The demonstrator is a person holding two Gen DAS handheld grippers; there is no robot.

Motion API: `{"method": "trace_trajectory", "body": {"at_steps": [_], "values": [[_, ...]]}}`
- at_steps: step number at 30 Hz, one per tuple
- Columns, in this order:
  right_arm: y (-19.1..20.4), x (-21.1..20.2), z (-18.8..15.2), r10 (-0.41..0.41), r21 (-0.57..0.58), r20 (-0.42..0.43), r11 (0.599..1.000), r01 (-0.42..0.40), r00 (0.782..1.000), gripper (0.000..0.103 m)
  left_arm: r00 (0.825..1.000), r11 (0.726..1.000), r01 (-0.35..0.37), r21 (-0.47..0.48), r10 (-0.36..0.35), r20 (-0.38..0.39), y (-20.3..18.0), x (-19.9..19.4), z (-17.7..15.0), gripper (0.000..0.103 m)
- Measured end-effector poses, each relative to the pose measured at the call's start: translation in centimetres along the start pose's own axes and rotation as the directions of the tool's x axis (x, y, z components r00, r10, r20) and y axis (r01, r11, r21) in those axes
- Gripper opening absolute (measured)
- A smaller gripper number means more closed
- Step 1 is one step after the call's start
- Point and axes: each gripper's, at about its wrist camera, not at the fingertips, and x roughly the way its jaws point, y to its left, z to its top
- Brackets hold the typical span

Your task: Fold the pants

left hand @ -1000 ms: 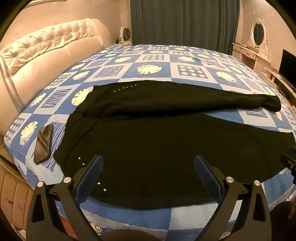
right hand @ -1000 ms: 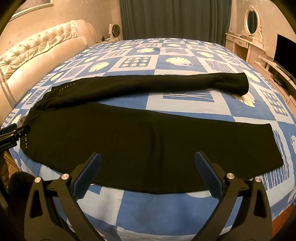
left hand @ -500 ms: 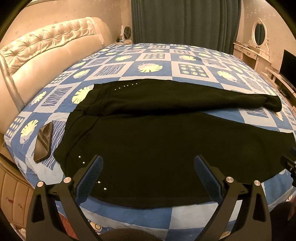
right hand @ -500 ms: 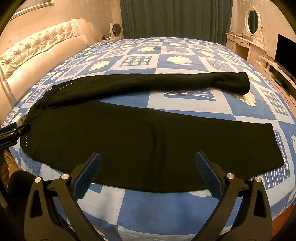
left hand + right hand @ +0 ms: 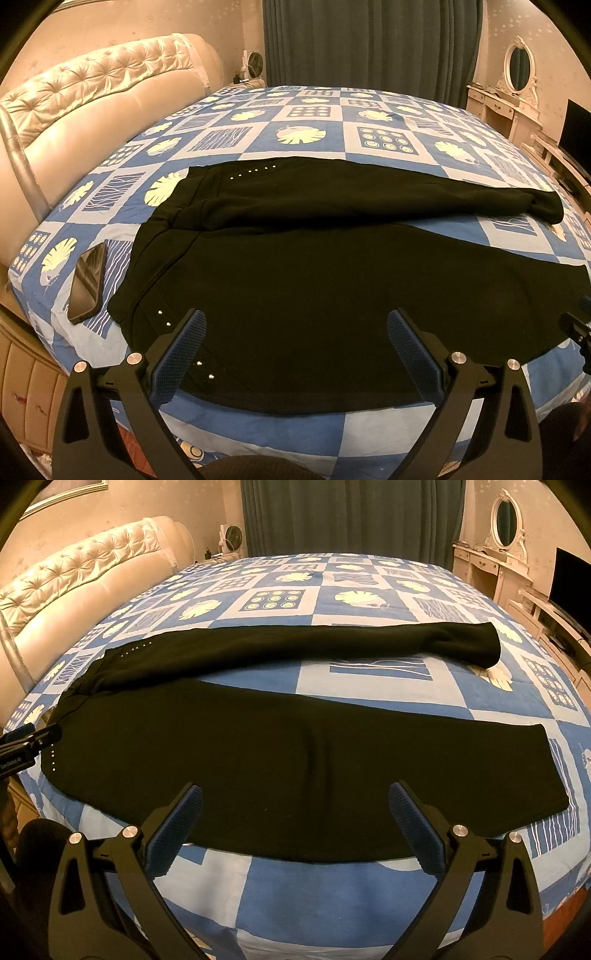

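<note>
Left claw point(image 5: 295, 350) wide apart, holding nothing; right claw point(image 5: 295, 825) likewise. Black pants point(image 5: 295, 753) lie spread on bed point(image 5: 332, 897) just ahead of both claws, legs apart. Phone point(image 5: 86, 282) left of left claw.

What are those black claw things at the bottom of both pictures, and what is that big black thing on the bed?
The claws are two grabbing tools that a person holds, one in each hand. Each tool carries a camera looking out along its two fingers, so you get one picture per hand. The left gripper hangs near the waist end of a pair of black pants. The right gripper hangs over the leg. Both are wide open and hold nothing. The pants lie spread on a bed with a blue patterned cover, their two legs apart, not folded yet. A dark phone lies beside the waist.
</note>
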Motion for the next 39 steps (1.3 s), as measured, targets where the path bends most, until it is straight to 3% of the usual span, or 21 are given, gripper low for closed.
{"method": "trace_trajectory", "body": {"at_steps": [17,20,23,26,31,34,36,39], "values": [[0.2,0.1,-0.1,0.013,0.01,-0.001,1.0,-0.013,1.0,0.101,1.0,1.0,0.012,-0.013,-0.012,0.002,0.3,-0.2,0.0,0.098],[0.3,0.1,-0.1,0.015,0.014,0.002,1.0,-0.015,1.0,0.101,0.995,0.994,0.095,-0.052,-0.097,-0.032,0.9,-0.1,0.3,0.098],[0.0,0.0,-0.1,0.029,0.029,-0.007,0.999,-0.029,1.0,0.101,0.965,0.966,0.218,-0.14,-0.234,-0.116,2.4,0.6,1.4,0.098],[-0.2,0.1,-0.2,0.045,0.04,-0.021,0.998,-0.044,0.999,0.101,0.95,0.945,0.28,-0.17,-0.298,-0.095,4.7,0.7,3.1,0.098],[-0.1,0.5,-0.1,0.086,0.047,-0.051,0.995,-0.083,0.995,0.101,0.964,0.969,0.236,-0.067,-0.242,-0.108,9.7,3.0,7.7,0.098],[-0.1,0.8,0.0,0.098,0.044,-0.059,0.994,-0.096,0.993,0.101,0.987,0.988,0.154,0.007,-0.153,-0.053,13.9,5.8,10.6,0.098],[-0.1,1.0,0.2,0.107,0.038,-0.063,0.994,-0.105,0.992,0.101,0.992,0.993,0.117,0.021,-0.116,-0.05,16.7,8.9,12.3,0.098],[-0.1,1.4,0.2,0.105,0.036,-0.069,0.994,-0.103,0.992,0.101,0.988,0.994,0.109,0.0,-0.108,-0.11,20.3,14.9,14.1,0.098]]}}
